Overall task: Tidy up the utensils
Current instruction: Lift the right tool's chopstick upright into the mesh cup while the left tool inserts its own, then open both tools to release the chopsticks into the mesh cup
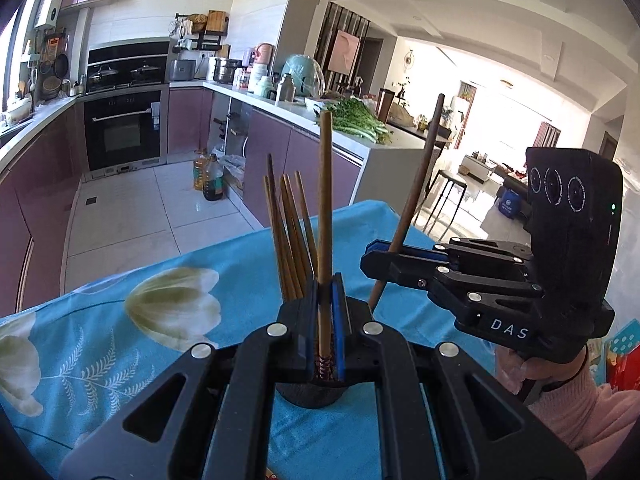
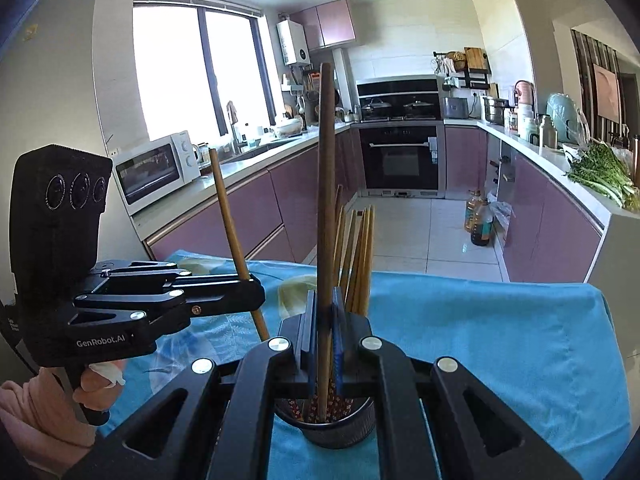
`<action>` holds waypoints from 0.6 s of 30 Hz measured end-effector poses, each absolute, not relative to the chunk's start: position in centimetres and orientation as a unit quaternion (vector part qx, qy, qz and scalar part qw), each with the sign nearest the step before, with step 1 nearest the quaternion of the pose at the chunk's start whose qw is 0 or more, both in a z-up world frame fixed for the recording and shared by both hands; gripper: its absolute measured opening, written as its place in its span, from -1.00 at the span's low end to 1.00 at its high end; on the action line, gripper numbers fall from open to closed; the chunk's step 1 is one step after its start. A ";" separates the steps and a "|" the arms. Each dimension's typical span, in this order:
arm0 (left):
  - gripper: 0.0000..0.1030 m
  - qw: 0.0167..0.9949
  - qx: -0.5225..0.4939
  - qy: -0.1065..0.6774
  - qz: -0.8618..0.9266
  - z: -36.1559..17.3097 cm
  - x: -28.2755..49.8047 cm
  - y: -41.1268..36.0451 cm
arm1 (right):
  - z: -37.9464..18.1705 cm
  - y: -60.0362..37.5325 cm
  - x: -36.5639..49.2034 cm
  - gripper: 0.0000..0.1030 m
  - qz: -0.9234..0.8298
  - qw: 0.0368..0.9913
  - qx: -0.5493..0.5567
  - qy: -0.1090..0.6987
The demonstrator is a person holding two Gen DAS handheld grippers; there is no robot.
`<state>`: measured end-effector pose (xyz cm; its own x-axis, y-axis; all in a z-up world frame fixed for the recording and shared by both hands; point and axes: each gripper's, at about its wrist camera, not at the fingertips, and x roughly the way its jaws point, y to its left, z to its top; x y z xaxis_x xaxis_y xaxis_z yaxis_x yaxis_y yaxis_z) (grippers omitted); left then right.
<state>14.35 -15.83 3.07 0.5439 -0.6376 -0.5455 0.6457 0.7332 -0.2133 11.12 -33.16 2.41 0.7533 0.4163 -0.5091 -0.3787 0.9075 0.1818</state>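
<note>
Kitchen behind, blue floral tablecloth (image 1: 132, 332) below. Your left gripper (image 1: 326, 300) is clamped on a light chopstick (image 1: 325, 208) standing upright over the dark holder (image 2: 340, 424); your right gripper (image 2: 324, 312) pinches a darker chopstick (image 2: 327, 184), also near-vertical, beside the upright bundle (image 2: 358, 256) already inside.

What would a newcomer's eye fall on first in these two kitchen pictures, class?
First, the two black tongs meeting over the blue flowered tablecloth: the left tongs are shut on a light wooden chopstick, the right tongs on a darker chopstick. Next, the dark holder right below them, with a bundle of chopsticks fanning up from it.
</note>
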 end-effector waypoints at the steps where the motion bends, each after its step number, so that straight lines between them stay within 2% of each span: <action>1: -0.85 0.877 0.009 0.313 -0.365 2.7 14.5 -16.1 | 2.2 -33.0 11.3 -0.89 0.213 0.933 0.035 0.286; 6: -0.85 0.870 0.021 0.329 -0.367 1.2 15.3 -16.9 | 0.9 -32.3 12.3 -0.89 0.219 0.922 0.035 0.317; 18: -0.83 0.871 0.022 0.336 -0.358 0.6 16.2 -17.2 | 0.3 -32.5 13.2 -0.85 0.215 0.918 0.064 0.326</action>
